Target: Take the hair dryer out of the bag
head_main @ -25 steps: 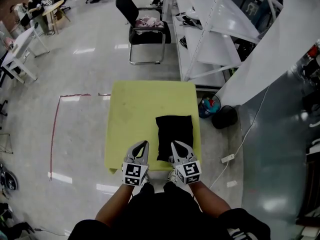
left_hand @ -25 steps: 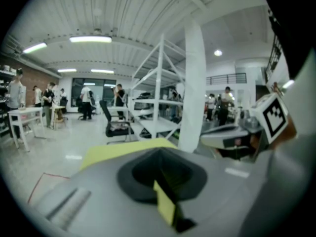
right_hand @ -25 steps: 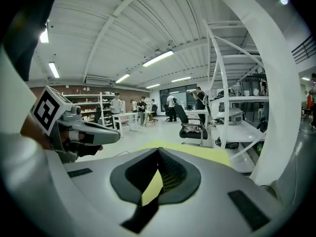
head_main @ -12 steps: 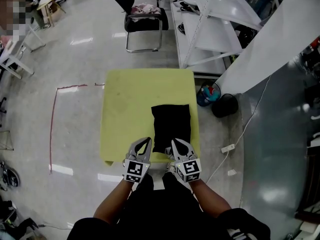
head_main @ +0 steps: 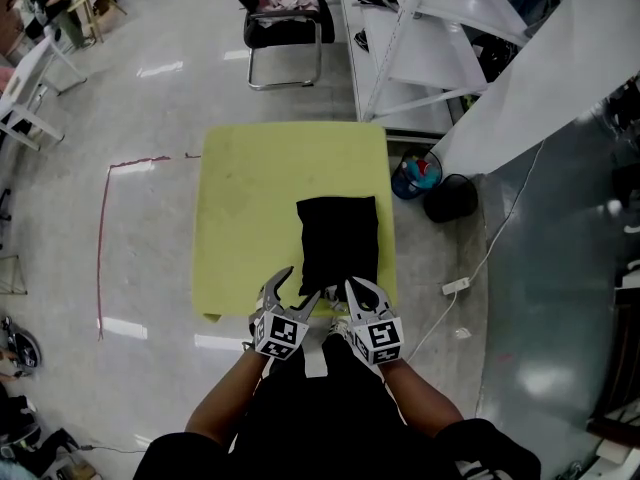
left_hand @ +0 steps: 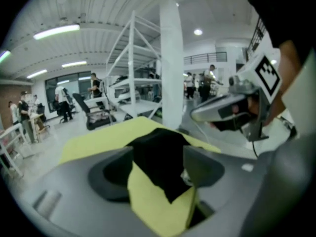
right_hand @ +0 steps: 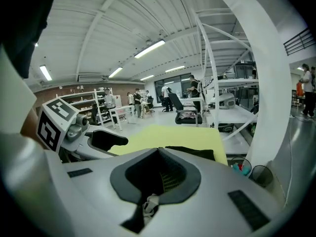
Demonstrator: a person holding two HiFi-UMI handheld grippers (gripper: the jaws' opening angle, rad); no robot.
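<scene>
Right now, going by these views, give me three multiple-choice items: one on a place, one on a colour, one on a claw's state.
1. Where on the table is the bag?
A. far-left corner
B. near-right part
C. dead centre

2. What colour is the table?
A. red
B. white
C. yellow

3. How is the left claw?
A. open
B. shut on the bag
C. shut, empty

Answers:
1 B, the bag lies by the near and right edges.
2 C, the top is yellow all over.
3 A, its jaws have just been opening and stand apart, with the bag's corner in the gap.
</scene>
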